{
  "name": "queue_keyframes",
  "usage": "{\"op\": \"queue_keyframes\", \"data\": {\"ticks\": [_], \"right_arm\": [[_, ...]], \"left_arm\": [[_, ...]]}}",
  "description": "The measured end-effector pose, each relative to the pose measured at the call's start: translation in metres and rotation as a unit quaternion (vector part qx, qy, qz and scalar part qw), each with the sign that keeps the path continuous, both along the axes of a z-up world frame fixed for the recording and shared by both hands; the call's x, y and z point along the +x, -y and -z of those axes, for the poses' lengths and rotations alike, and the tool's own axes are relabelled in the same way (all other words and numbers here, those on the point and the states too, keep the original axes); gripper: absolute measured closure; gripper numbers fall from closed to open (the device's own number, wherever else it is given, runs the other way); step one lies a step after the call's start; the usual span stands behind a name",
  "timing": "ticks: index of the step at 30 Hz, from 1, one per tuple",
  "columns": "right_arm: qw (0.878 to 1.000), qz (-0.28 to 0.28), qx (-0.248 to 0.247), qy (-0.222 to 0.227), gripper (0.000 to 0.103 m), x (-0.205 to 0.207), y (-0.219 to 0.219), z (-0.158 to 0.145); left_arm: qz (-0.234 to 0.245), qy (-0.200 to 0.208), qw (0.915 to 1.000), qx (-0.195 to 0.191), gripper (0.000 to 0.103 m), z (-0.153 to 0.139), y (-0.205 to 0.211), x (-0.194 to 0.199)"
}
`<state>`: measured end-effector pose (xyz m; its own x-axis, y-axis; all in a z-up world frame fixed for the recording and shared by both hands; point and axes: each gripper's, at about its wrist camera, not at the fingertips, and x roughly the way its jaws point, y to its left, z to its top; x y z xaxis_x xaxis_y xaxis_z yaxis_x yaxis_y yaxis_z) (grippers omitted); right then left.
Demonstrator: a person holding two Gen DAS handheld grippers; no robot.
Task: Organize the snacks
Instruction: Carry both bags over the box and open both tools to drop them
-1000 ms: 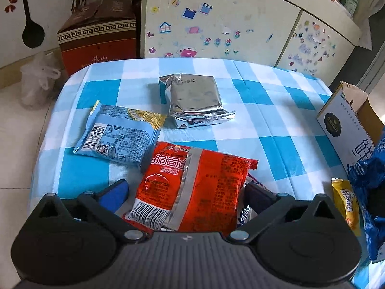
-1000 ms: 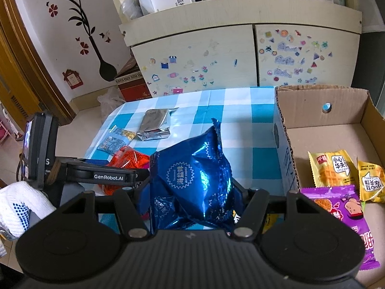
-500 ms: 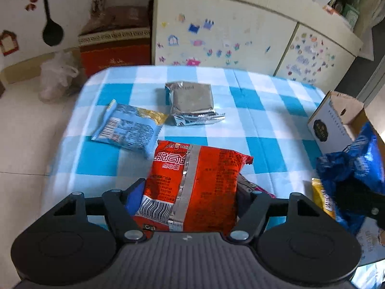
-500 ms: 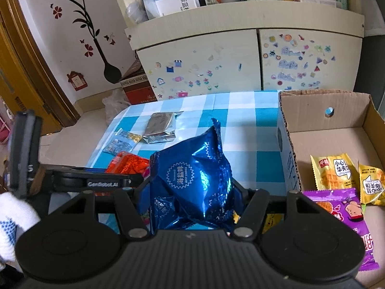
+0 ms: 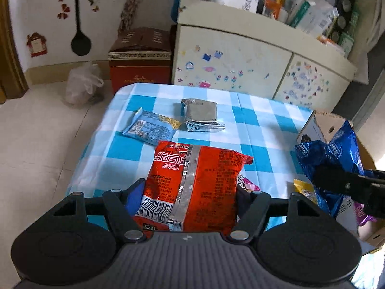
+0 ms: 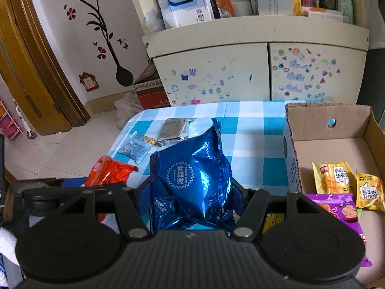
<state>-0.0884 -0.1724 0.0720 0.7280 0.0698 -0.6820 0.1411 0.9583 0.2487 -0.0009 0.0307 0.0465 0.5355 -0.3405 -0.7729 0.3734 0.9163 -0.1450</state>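
Red noodle-snack packet [image 5: 192, 187] fills the middle of the left wrist view, pinched by its lower end between the fingers of the left gripper [image 5: 186, 198] and lifted over the blue-and-white checked tablecloth [image 5: 252, 125]. Up at 12 o'clock from it a silver foil pouch [image 5: 201, 115] lies flat on the cloth, and just beside that, at about 11, sits a light blue wrapper [image 5: 151, 128] with a barcode. Over at 3 o'clock you can see the right gripper [image 5: 349, 187] coming in from the edge, clamped on a shiny blue seaweed bag [image 5: 334, 154], with the corner of a cardboard box [image 5: 322, 125] behind it. A sticker-covered cabinet [image 5: 240, 65] stands past the far table edge.

Right wrist view next: the blue seaweed bag [image 6: 192, 180] stands upright dead centre, squeezed between the right gripper's [image 6: 192, 192] fingers. The open cardboard box [image 6: 324, 120] is at 3 o'clock, and on its floor are two yellow snack packs [image 6: 333, 175] side by side plus a purple packet [image 6: 341, 212] nearer the camera. At 9 o'clock the left gripper [image 6: 72, 192] pokes in with the red packet [image 6: 108, 171] in its grip. The silver pouch [image 6: 174, 131] and the light blue wrapper [image 6: 136, 145] lie on the cloth at around 11 o'clock, well apart from the box.
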Motion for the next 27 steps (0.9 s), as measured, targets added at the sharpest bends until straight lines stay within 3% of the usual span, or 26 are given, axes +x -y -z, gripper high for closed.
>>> {"op": "queue_keyframes", "data": {"ticks": [8, 27], "right_arm": [[1.000, 0.016, 0.011, 0.021, 0.039, -0.018, 0.015, -0.020], [0.987, 0.127, 0.038, 0.092, 0.038, -0.089, 0.106, -0.081]], "left_arm": [[-0.020, 0.013, 0.9995, -0.020, 0.027, -0.023, 0.002, -0.025], [0.101, 0.053, 0.9924, -0.047, 0.027, -0.066, 0.100, -0.085]]}}
